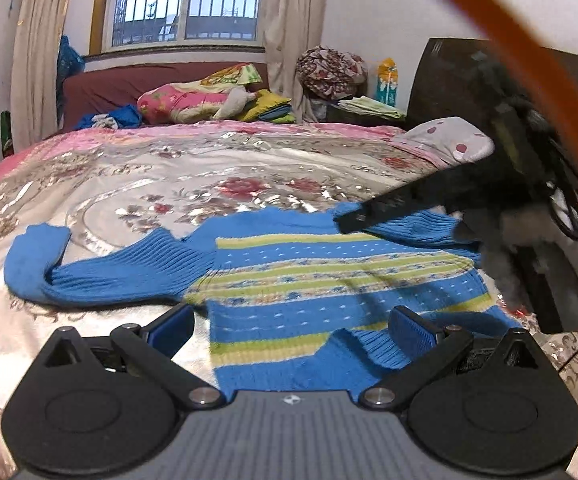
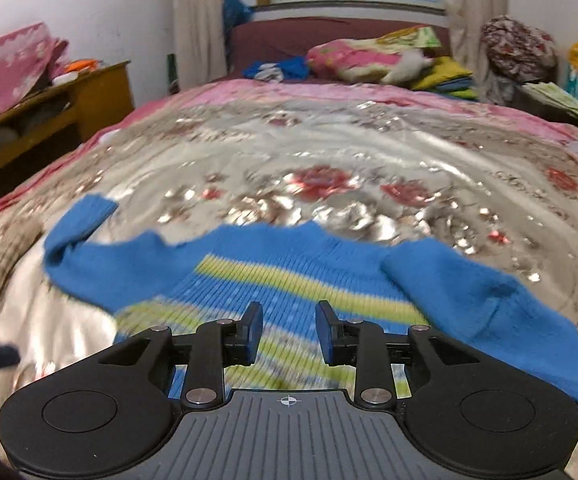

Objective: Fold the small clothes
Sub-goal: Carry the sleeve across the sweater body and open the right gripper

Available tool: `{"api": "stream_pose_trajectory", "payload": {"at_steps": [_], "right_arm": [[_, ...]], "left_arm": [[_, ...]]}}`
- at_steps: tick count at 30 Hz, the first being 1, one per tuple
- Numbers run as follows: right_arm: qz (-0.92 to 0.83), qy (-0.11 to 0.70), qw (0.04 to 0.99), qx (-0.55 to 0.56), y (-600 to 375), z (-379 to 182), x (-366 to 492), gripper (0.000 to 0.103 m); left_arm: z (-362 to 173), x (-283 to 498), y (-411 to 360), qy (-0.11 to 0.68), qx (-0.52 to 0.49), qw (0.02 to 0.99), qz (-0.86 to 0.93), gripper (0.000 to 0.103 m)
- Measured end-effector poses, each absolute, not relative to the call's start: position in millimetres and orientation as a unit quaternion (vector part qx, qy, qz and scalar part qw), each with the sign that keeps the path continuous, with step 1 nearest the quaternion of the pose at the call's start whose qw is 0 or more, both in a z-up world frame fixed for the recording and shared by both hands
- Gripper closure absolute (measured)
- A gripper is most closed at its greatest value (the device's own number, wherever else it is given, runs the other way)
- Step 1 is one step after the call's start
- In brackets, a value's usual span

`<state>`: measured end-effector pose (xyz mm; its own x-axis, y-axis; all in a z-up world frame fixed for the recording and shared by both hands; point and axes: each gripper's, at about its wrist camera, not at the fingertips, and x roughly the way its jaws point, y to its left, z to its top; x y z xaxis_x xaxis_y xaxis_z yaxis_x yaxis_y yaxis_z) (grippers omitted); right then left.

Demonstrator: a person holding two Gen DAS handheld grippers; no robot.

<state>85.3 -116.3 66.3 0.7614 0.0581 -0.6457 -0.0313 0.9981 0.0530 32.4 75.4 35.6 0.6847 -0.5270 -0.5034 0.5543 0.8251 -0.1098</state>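
A small blue knit sweater (image 1: 329,280) with green and floral stripes lies spread on the bed. Its left sleeve (image 1: 101,276) stretches out to the left with the cuff bent back. My left gripper (image 1: 291,326) is open wide, low over the sweater's hem, holding nothing. The sweater also shows in the right wrist view (image 2: 289,272), with its right sleeve (image 2: 489,312) lying loose at the right. My right gripper (image 2: 287,332) is open with a narrow gap, hovering over the sweater's body, empty. It also shows in the left wrist view (image 1: 359,218), near the right shoulder.
The bed has a shiny floral cover (image 2: 329,160). Pillows and folded bedding (image 1: 209,96) are piled at the far end under the window. A wooden cabinet (image 2: 49,112) stands left of the bed. A grey spotted pillow (image 1: 449,136) lies at the right edge.
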Motion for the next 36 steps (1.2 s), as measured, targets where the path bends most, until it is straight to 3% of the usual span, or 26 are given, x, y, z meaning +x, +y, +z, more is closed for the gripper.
{"api": "stream_pose_trajectory", "payload": {"at_steps": [6,17,18,20,22,30,36], "right_arm": [[-0.060,0.341,0.937,-0.044,-139,55,79,0.072],[-0.105,0.371,0.916,-0.108,-163,12,146,0.072],[-0.113,0.379,0.911,-0.113,-164,8,152,0.075],[-0.116,0.390,0.909,-0.091,-171,6,157,0.091],[-0.119,0.383,0.914,-0.062,-173,12,155,0.100],[-0.036,0.311,0.950,-0.009,-107,48,141,0.101],[0.033,0.329,0.943,-0.019,-71,28,133,0.100]], "left_arm": [[29,40,86,0.281,0.006,0.914,-0.292,0.000],[22,48,83,0.289,0.014,0.913,-0.288,0.000],[22,49,83,0.289,0.014,0.913,-0.287,0.000],[22,49,85,0.288,0.012,0.913,-0.287,0.000],[23,49,87,0.286,0.010,0.914,-0.287,0.000],[24,49,90,0.281,0.005,0.918,-0.279,0.000],[28,46,91,0.271,0.009,0.923,-0.275,0.000]]}}
